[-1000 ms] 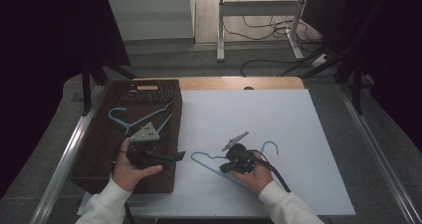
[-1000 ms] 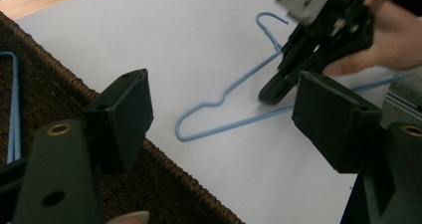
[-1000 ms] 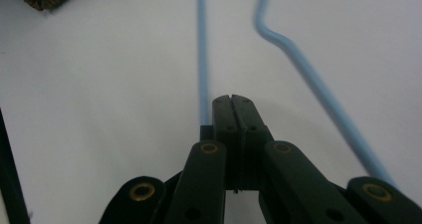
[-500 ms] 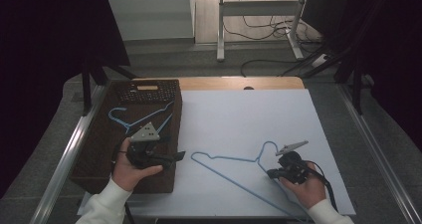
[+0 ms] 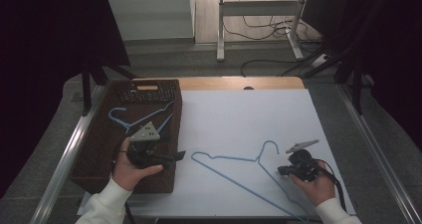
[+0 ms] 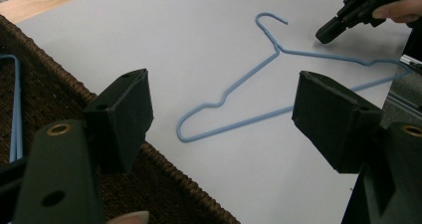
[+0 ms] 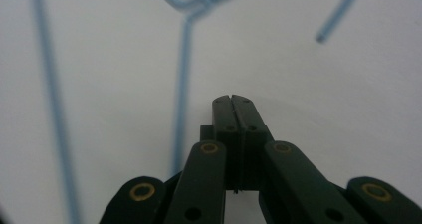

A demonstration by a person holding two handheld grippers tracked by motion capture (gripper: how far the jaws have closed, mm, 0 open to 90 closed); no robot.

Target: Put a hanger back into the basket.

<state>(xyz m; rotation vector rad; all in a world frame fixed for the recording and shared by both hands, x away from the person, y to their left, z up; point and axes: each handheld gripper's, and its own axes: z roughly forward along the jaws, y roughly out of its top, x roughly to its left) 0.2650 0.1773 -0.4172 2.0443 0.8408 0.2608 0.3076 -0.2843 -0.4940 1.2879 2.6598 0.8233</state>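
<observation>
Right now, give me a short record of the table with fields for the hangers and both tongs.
hanger on mat: blue wire hanger, flat on the white mat, free
hanger in tray: second blue hanger, in the brown wicker tray
left tongs: jaws wide apart, above the tray's edge
right tongs: jaws together, holding nothing, beside the hanger's hook

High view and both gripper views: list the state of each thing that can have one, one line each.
Blue wire hanger on the white sheet: lying flat, hook toward the far side, held by neither gripper.
Second blue wire hanger: lying in the dark woven basket.
Left gripper: jaws wide open, empty, over the basket's edge.
Right gripper: jaws shut, empty, beside the hanger on the sheet.
</observation>
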